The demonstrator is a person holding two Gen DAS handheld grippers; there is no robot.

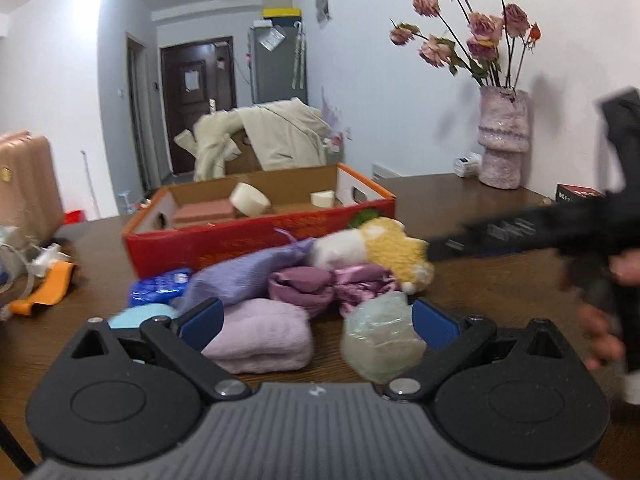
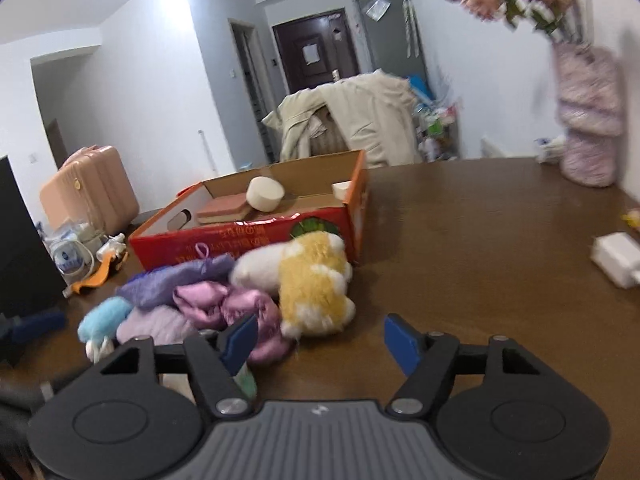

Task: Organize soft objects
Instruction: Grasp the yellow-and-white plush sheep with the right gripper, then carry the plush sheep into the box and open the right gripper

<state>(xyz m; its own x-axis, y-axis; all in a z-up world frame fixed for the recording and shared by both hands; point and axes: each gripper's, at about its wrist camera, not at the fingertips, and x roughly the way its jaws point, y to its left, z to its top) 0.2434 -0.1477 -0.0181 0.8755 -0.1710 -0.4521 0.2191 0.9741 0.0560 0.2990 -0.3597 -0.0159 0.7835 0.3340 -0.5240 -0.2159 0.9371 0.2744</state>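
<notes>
Filling the middle of both frames, a heap of soft things lies on the brown table (image 2: 480, 240) just in front of the red cardboard box (image 1: 256, 240): a yellow-and-white plush toy (image 2: 316, 284), a purple knit pouch (image 1: 244, 276), pink satin cloth (image 2: 248, 312), a pale lilac knit bundle (image 1: 264, 336) and a light blue fluffy piece (image 2: 102, 316). At lower centre of its view the left gripper (image 1: 316, 320) stands released, jaws wide, with the lilac bundle and a clear greenish wrapped lump (image 1: 380, 340) between the blue pads but unpressed. The right gripper (image 2: 320, 340) is likewise unclenched over bare table beside the plush, grasping nothing
</notes>
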